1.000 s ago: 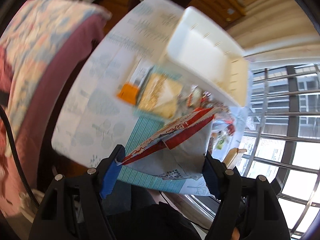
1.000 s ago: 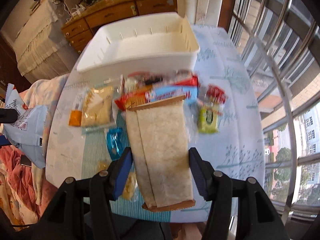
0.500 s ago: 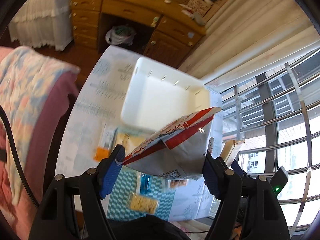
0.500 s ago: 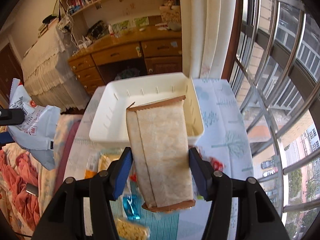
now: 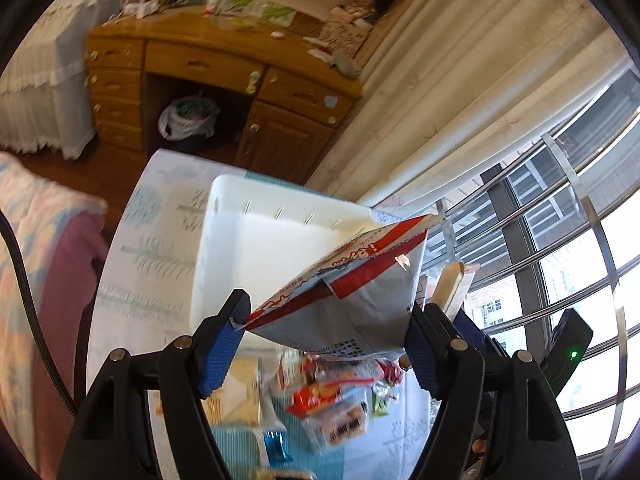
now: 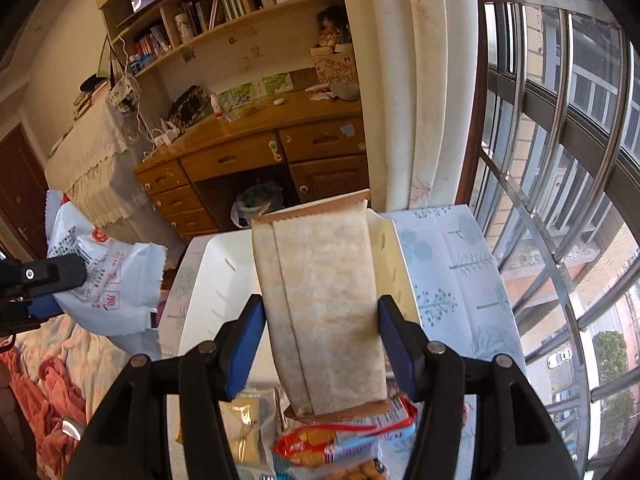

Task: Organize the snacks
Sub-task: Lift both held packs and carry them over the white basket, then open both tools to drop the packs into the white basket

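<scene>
Snacks hang above the white bin at the tabletop's far edge: left tongs squeeze a red-and-white bag, right tongs squeeze a tan packet. Next, I think, lower and let go.

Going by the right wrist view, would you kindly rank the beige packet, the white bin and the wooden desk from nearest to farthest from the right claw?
1. Beige packet: gripped in the right claw.
2. White bin: just beyond, on the table.
3. Wooden desk: far behind, against the wall.
</scene>
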Tool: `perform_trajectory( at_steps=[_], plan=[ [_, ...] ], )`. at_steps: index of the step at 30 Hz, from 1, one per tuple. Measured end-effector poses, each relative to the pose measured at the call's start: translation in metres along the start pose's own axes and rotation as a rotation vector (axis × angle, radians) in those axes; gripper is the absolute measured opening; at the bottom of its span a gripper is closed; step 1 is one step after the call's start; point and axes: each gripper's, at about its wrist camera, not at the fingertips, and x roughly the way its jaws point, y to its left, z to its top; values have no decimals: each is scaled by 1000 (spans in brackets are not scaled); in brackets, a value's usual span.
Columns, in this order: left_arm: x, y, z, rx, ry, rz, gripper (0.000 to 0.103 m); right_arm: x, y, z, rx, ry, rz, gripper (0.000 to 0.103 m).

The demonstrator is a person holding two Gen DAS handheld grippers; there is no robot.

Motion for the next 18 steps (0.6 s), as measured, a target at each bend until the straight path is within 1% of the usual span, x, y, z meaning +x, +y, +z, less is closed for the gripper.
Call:
perform_trajectory(
  at_steps=[3,6,11,14,16,17,18],
  plan=[
    [13,0,1,42,-26,-13,72,10,-2,3,14,-17,18,58],
    [27,-1,2,85,-45,-9,73,18,-2,5,19,-25,31,58],
    [51,-3,6,136,-25,13,73,31,-4,9,42,-30,43,59],
    [59,-4,9,147,-19,45,73,35,-6,11,69,-33,50,59],
    [62,-3,11,148,-13,73,77,38,-6,12,74,-20,46,62],
    [64,-3,12,145,-9,81,79,39,-6,13,78,-20,40,65],
    [65,-2,12,140,-6,84,84,39,-6,13,82,-20,34,71]
  ],
)
